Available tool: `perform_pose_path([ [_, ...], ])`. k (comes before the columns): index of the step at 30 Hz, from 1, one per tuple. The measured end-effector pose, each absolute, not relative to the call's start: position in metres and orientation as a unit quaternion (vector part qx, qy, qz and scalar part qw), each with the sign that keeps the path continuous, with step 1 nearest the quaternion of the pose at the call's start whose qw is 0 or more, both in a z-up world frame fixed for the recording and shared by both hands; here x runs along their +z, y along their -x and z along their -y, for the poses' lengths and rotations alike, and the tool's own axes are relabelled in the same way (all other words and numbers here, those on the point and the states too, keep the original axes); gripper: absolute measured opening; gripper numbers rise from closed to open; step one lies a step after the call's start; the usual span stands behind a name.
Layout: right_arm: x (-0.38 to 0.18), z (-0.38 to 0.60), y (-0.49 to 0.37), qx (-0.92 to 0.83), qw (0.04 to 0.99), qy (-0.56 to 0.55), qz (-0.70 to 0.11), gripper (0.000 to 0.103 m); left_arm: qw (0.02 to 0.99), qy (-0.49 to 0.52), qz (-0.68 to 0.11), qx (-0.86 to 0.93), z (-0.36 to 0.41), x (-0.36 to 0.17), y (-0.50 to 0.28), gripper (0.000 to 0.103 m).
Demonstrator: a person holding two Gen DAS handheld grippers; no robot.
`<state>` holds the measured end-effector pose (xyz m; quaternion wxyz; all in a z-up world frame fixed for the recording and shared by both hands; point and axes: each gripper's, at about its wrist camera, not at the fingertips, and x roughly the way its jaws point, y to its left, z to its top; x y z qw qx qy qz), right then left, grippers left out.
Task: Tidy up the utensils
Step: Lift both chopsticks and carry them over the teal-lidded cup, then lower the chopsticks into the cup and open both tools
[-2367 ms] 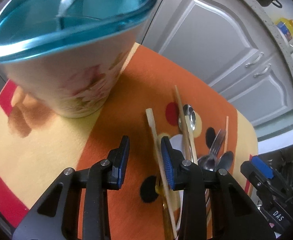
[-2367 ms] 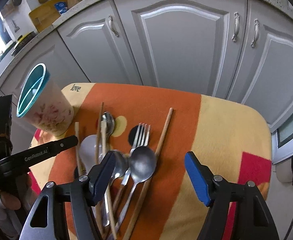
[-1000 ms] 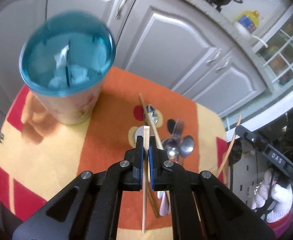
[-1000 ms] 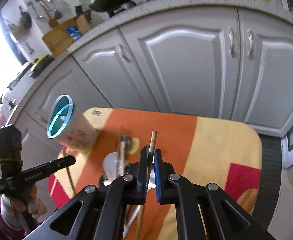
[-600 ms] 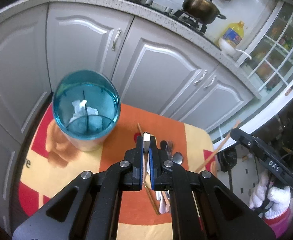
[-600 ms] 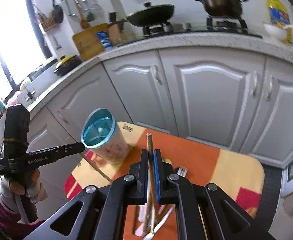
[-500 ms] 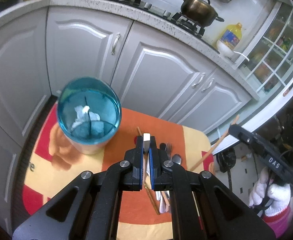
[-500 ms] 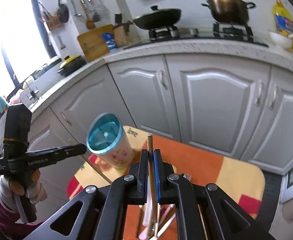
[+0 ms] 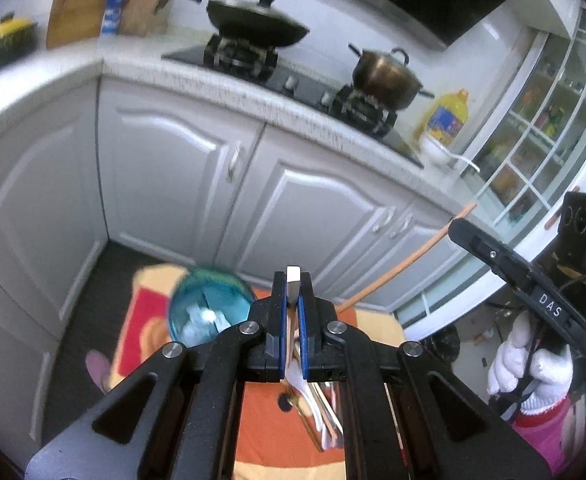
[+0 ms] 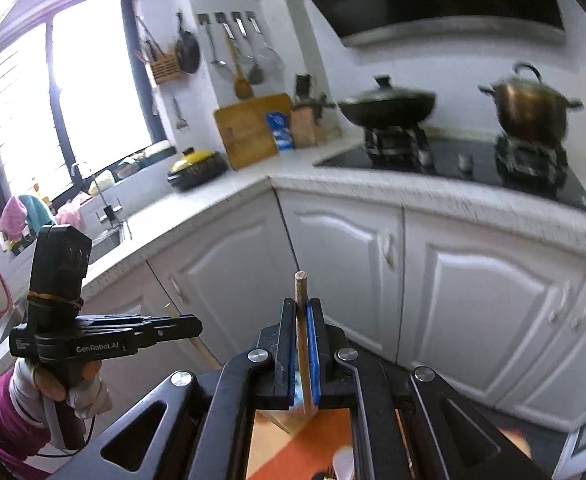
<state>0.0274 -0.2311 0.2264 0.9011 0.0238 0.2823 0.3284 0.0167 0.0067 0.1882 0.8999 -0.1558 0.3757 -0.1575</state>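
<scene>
Each gripper's fingers pinch one chopstick — left (image 9: 293, 285), right (image 10: 301, 304) — tips poking past.

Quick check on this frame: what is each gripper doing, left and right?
Left gripper: shut on a pale chopstick.
Right gripper: shut on a brown chopstick.

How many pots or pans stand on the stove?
2: a black wok on the left burner, a brass pot on the right burner. None seems hidden.
</scene>
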Motion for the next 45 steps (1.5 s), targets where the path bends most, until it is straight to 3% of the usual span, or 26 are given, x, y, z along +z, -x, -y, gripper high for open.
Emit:
perform_pose_path([
  [4, 0.243, 0.211, -0.041, 0.337, 0.903, -0.014, -0.267, 0.005, 0.917, 0.136, -0.356, -0.121, -0.023, 0.200, -0.032, 0.003],
  [10, 0.225, 0.180, -0.065, 0.341, 0.897, -0.004, -0.281, 0.005, 0.923, 0.108, -0.365, -0.065, -0.036, 0.173, -0.055, 0.003],
  [20, 0.131, 0.153, -0.116, 0.325, 0.867, -0.022, -0.377, 0.005, 0.892, 0.098, -0.440, -0.032, -0.033, 0.080, -0.094, 0.004],
  [26, 0.091, 0.153, -0.137, 0.306, 0.853, -0.035, -0.421, 0.005, 0.885, 0.105, -0.452, -0.029, -0.031, 0.066, -0.098, 0.004],
  [28, 0.088, 0.161, -0.139, 0.301, 0.852, -0.055, -0.426, 0.005, 0.887, 0.107, -0.449, -0.033, -0.031, 0.068, -0.096, 0.006],
  [30, 0.089, 0.169, -0.138, 0.302, 0.853, -0.068, -0.420, 0.007, 0.888, 0.109, -0.445, -0.034, -0.031, 0.072, -0.095, 0.025],
  [32, 0.093, 0.173, -0.134, 0.301, 0.856, -0.067, -0.415, 0.020, 0.888, 0.123, -0.442, -0.040, -0.033, 0.074, -0.091, 0.039],
  [34, 0.096, 0.176, -0.129, 0.300, 0.857, -0.069, -0.414, 0.031, 0.885, 0.133, -0.444, -0.040, -0.034, 0.077, -0.089, 0.039],
  [45, 0.099, 0.192, -0.089, 0.290, 0.858, -0.061, -0.419, 0.033, 0.902, 0.094, -0.421, -0.032, -0.016, 0.102, -0.056, 0.040],
])
